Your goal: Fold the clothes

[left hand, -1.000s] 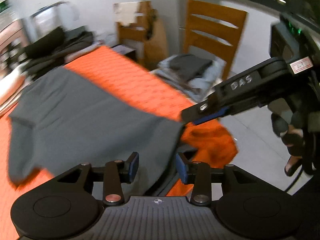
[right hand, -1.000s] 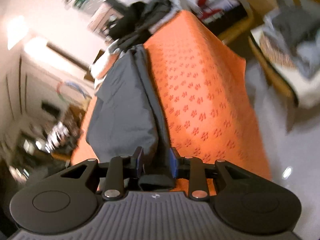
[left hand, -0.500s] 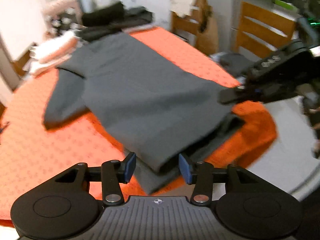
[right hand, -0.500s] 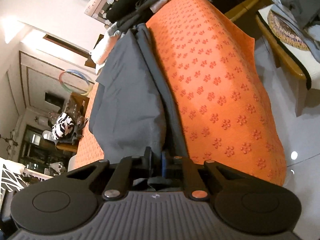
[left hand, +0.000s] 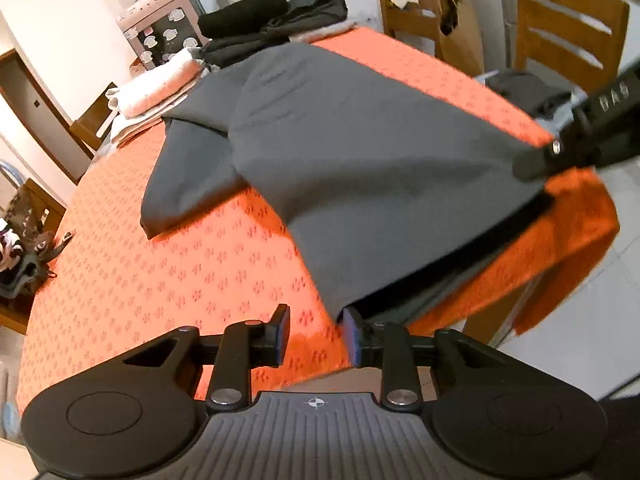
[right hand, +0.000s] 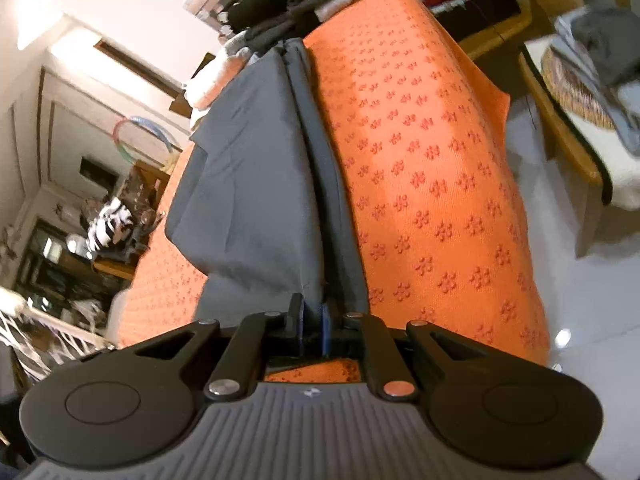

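A dark grey T-shirt (left hand: 360,152) lies folded lengthwise on the orange tablecloth (left hand: 160,280), one sleeve sticking out to the left. My left gripper (left hand: 316,334) hovers at the shirt's near hem corner. Its jaws are closing, with only tablecloth showing between them and the corner beside the right finger (left hand: 352,332). In the left wrist view my right gripper (left hand: 536,164) pinches the hem's other corner at the table's right edge. In its own view the right gripper (right hand: 313,330) is shut on the shirt (right hand: 256,184) hem.
Stacks of dark and pale folded clothes (left hand: 256,20) sit at the table's far end. A wooden chair (left hand: 568,28) with clothes on its seat stands to the right. The tablecloth hangs over the near right corner (left hand: 568,256) above a pale tiled floor (right hand: 580,300).
The left gripper has swung left and dropped toward the table; the hem corner now sits by its right finger and its jaws are narrower. The right gripper's jaws have shut on the hem.
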{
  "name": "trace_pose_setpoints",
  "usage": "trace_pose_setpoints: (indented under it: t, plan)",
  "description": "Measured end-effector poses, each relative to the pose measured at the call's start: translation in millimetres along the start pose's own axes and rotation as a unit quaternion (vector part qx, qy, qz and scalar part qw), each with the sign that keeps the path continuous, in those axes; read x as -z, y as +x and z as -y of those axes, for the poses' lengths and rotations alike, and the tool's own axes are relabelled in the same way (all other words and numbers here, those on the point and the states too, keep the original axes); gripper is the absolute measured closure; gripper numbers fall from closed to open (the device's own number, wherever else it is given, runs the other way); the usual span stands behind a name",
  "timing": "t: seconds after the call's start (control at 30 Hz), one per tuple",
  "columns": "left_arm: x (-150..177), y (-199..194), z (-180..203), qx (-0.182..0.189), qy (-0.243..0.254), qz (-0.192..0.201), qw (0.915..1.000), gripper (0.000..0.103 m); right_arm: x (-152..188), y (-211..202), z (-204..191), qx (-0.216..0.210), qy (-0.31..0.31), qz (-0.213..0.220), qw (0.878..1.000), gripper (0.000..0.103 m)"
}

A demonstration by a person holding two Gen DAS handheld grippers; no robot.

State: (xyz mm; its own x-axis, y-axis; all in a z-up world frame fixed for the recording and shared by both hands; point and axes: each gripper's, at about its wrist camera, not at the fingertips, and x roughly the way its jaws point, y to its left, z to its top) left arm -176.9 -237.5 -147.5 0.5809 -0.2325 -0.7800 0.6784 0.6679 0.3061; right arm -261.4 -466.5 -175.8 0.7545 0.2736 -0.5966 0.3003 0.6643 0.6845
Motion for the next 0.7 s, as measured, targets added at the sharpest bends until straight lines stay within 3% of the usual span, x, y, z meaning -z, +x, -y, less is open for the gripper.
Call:
trace_pose_setpoints:
  t: [0.13, 0.2, 0.33, 0.47, 0.7]
  plan:
    - [12, -2, -9, 0.002, -0.005, -0.006, 1.0000, 0.070, 0, -5, -1, 0.014, -0.020, 0.009, 1.000, 0.078]
    - [15, -10, -15, 0.013, -0.007, 0.008, 0.9999, 0.070, 0, -14, -2, 0.015, -0.035, 0.013, 0.999, 0.077]
    - [17, -24, -12, 0.046, 0.010, 0.036, 0.9983, 0.057, 3, -30, -6, 0.017, -0.095, 0.012, 0.995, 0.074]
    - [16, -23, 1, 0.049, 0.029, 0.047, 0.9973, 0.050, 18, -34, -14, 0.048, -0.203, -0.010, 0.978, 0.074]
    - [12, -6, 17, 0.042, 0.051, 0.046, 0.9967, 0.049, 36, -25, -33, 0.077, -0.299, -0.002, 0.951, 0.071]
